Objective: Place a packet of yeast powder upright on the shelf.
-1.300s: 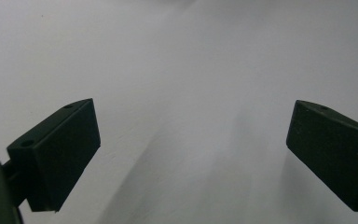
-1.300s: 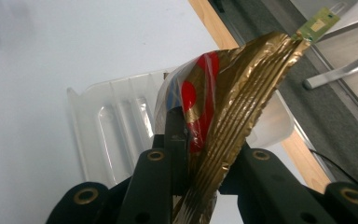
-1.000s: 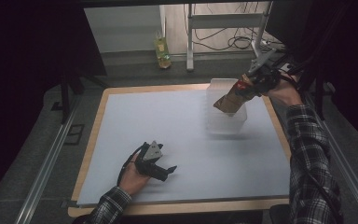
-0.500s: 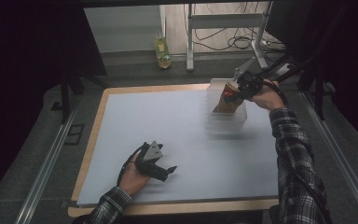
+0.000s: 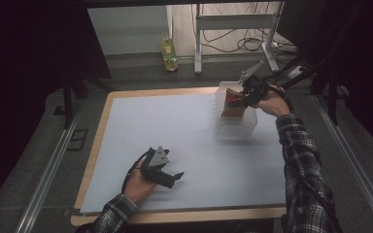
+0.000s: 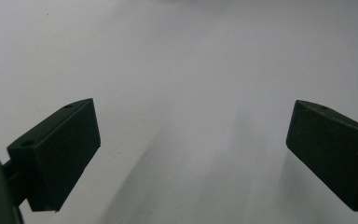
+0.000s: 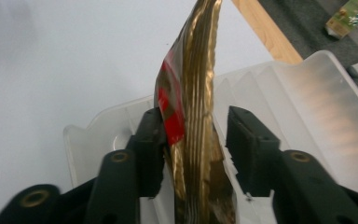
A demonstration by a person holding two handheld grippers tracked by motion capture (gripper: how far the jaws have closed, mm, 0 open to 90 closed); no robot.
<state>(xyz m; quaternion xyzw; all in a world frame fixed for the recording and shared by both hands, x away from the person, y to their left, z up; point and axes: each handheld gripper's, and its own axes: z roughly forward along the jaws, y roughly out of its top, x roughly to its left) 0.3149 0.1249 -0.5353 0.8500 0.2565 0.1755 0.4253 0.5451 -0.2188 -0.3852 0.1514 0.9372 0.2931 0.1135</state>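
gold snack pouch [image 7: 196,116] going into clear plastic bin [image 7: 307,107], release under way

right gripper [image 5: 243,94] sits over the bin; its jaws have just been opening and stand partly spread, pouch upright between them, one pad [image 7: 151,149] touching the red label, the other clear of the foil with a gap. pouch's lower end is down inside the bin, top edge standing above the jaws. judged: carry and lowering done, let-go nearly done; left to do is widening the jaws fully and lifting clear without dragging the pouch out. left gripper [image 5: 167,174] lies low on the white table sheet [image 6: 182,70], jaws spread wide, nothing between them, well apart from the bin
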